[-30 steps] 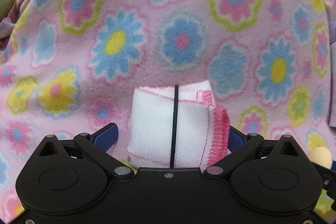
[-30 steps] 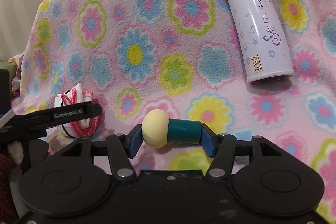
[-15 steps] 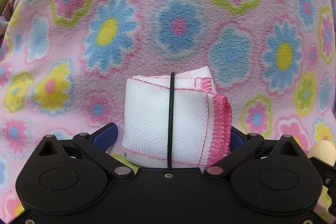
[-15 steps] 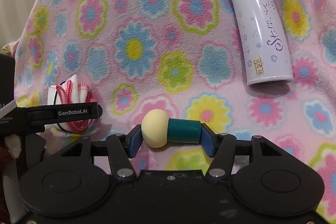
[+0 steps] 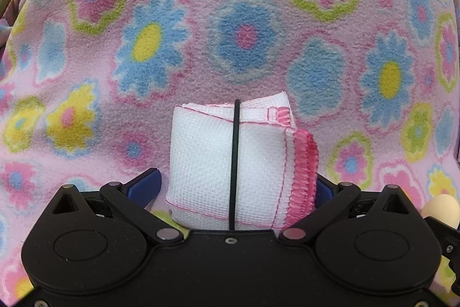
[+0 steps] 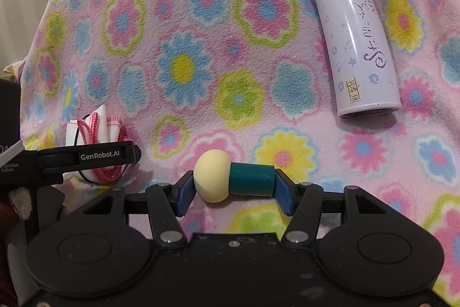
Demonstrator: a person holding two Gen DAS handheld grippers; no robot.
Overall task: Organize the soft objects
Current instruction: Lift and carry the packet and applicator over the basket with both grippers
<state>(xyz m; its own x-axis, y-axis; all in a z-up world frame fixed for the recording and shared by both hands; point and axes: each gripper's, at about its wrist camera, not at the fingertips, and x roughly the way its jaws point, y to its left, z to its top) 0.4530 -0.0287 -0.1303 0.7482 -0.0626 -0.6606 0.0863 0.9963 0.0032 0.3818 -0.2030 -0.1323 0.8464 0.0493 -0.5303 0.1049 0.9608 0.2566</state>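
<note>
A fleece blanket (image 6: pixel 201 111), pink with many printed flowers, covers the whole surface; it is fuzzy and a little wrinkled at its left edge, where it ends against a pale wall. On it lies one bottle (image 6: pixel 356 48), smooth lilac metal with a purple cap, on its side at the far right, well apart from both claws. The wide middle of the blanket is free.

The left gripper (image 5: pixel 238 186) has one folded cloth (image 5: pixel 230 163) between its blue pads: white woven gauze, pink stitched hem, bound by one thin black band. The right pad touches the hem; on the left side a small gap shows, so I cannot tell if it squeezes.

The right gripper (image 6: pixel 234 190) is closed on one small toy (image 6: pixel 233 180), a cream round head on a teal cylinder, lying crosswise, just above the blanket.
</note>
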